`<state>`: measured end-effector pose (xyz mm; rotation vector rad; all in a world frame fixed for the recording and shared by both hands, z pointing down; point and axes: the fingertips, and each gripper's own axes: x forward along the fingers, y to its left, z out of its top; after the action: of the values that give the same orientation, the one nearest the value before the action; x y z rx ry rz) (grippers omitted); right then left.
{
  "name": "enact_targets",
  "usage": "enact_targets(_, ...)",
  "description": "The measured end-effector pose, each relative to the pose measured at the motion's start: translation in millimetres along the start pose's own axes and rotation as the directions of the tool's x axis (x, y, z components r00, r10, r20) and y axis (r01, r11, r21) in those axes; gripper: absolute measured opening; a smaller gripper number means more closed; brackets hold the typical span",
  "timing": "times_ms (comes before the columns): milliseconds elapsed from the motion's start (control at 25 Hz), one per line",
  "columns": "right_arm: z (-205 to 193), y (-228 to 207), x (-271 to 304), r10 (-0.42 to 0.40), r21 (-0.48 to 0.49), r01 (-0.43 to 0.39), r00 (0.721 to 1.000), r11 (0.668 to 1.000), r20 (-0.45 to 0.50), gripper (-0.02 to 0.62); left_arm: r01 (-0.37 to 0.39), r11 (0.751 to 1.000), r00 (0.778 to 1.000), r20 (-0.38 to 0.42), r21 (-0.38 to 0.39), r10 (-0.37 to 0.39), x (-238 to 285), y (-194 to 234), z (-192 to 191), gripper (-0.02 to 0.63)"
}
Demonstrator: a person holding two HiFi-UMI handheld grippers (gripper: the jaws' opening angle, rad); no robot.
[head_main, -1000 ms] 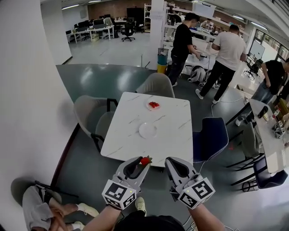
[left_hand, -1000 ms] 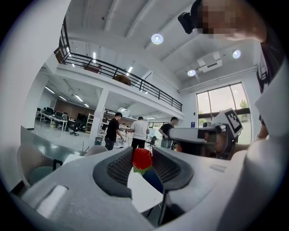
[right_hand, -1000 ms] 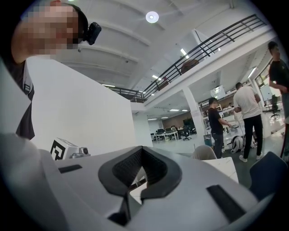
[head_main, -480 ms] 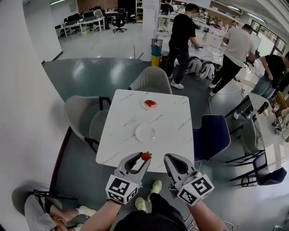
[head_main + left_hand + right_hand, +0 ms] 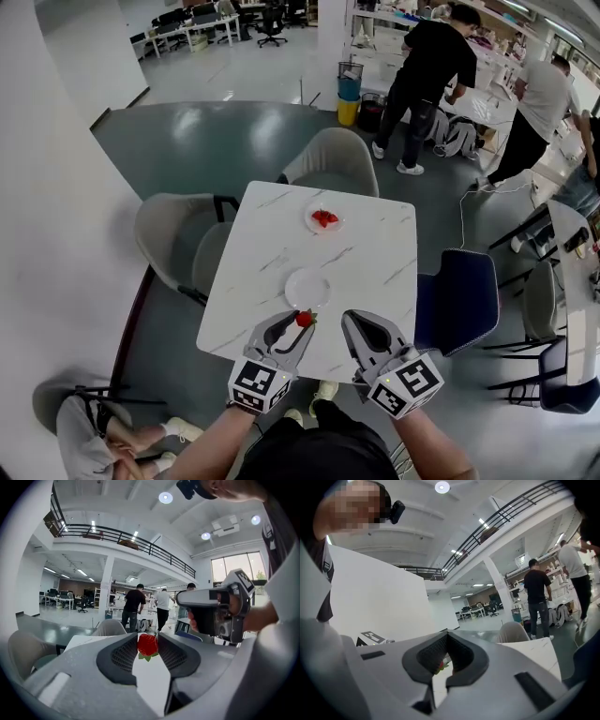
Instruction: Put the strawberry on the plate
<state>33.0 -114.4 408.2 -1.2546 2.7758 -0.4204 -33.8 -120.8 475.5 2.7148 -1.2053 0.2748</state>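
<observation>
My left gripper [image 5: 300, 324] pinches the strawberry [image 5: 147, 644], now over the table [image 5: 367, 251] edge nr the plate [image 5: 307, 288], closer than before; right gripper [image 5: 350, 321] closed, empty.

Red, green-leafed strawberry [image 5: 147, 644], grey left tongs [image 5: 301, 327], white plate [image 5: 307, 288], white table [image 5: 267, 246] veined grey.

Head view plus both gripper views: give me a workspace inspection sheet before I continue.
Surface: white marble-look square table, carrying two plates.
Job's things: red strawberry in the left gripper; empty white round plate just beyond.
Clutter: far white plate holding red fruit.
Grippers: left shut on the strawberry by the table's near edge; right gripper shut, empty.
Cables: white cable on the floor right of the table.
Surroundings: grey chairs, blue chair, people standing beyond.
</observation>
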Motion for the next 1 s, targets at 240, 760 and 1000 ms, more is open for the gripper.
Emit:
enact_targets(240,-17,-44,26,0.032,0.035,-0.031,0.999,0.999,-0.038,0.002,-0.052,0.998,0.995,-0.078,0.044,0.055,48,23,-24,0.143)
enact_targets(760,-78,-96,79,-0.009,0.115,0.024,0.992,0.993,-0.129,0.002,-0.018,0.997,0.972,-0.233,0.080,0.036,135,77,-116,0.143)
enact_targets(1000,-111,-119,100,-0.068,0.143,0.091,0.985,0.985,-0.160,0.002,0.025,0.997,0.948,-0.317,0.074,0.000,164,96,-173,0.143)
